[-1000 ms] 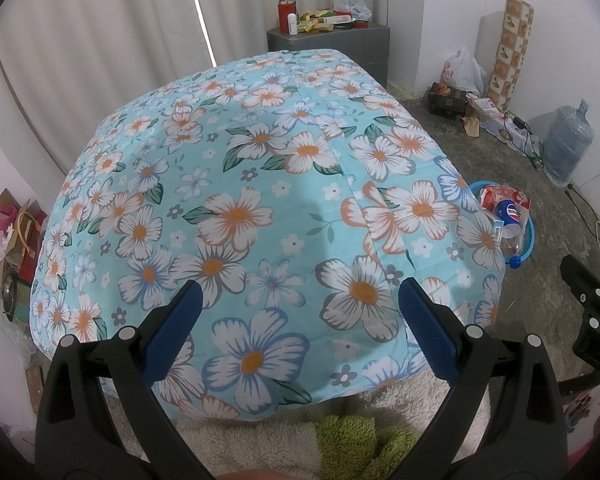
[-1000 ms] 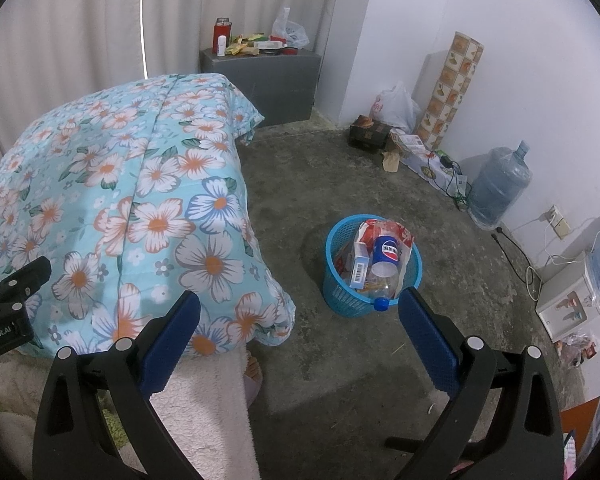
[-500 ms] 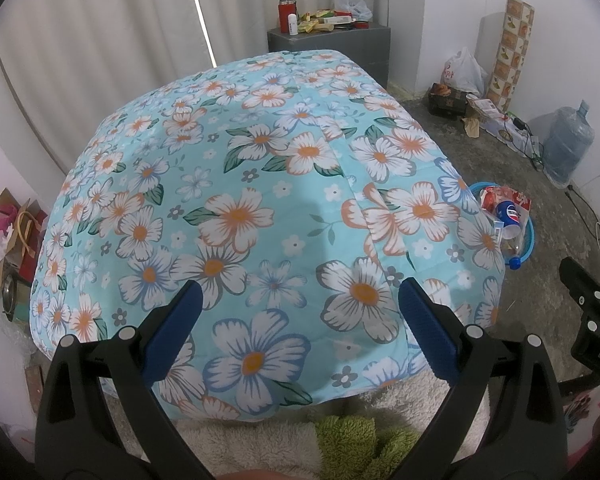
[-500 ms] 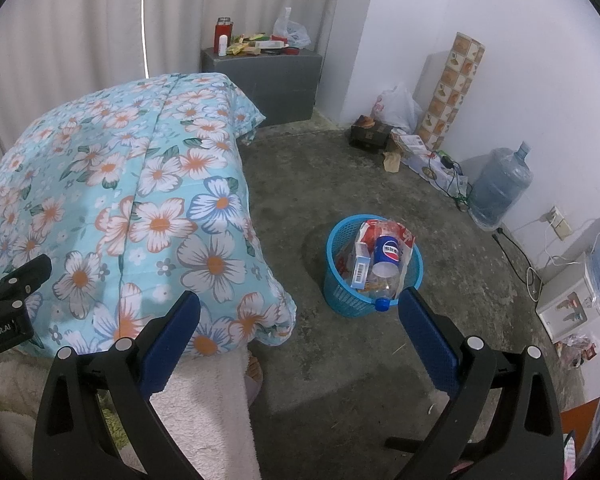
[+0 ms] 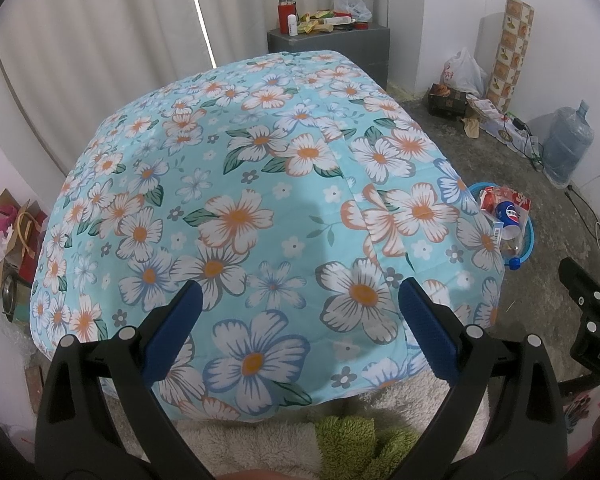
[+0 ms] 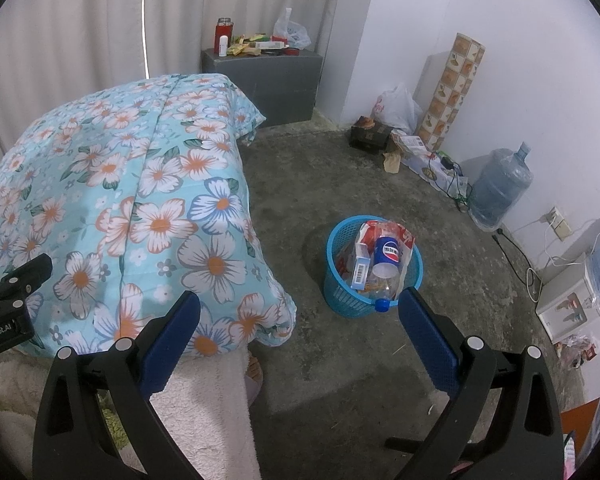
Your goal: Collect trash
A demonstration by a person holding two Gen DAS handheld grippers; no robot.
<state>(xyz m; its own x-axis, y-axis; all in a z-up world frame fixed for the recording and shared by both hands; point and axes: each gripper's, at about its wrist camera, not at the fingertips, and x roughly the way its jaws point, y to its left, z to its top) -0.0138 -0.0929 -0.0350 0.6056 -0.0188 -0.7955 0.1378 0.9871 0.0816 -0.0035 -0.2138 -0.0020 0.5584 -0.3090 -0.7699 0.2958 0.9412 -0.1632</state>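
A blue mesh trash basket [image 6: 337,300] stands on the concrete floor beside the bed, filled with a Pepsi bottle [image 6: 385,264], a small box and red wrappers. It also shows in the left wrist view [image 5: 529,240], half hidden by the bed. My right gripper [image 6: 298,316] is open and empty, above the floor near the basket. My left gripper [image 5: 296,306] is open and empty, above the floral bedcover [image 5: 240,200].
A grey cabinet [image 6: 268,76] with a red flask and packets stands at the far wall. A water jug [image 6: 500,188], cables, a plastic bag [image 6: 396,108] and boxes line the right wall. A white appliance [image 6: 568,304] sits at right. Cardboard clutter [image 5: 8,232] lies left of the bed.
Both views have shifted very slightly; nothing was taken hold of or let go.
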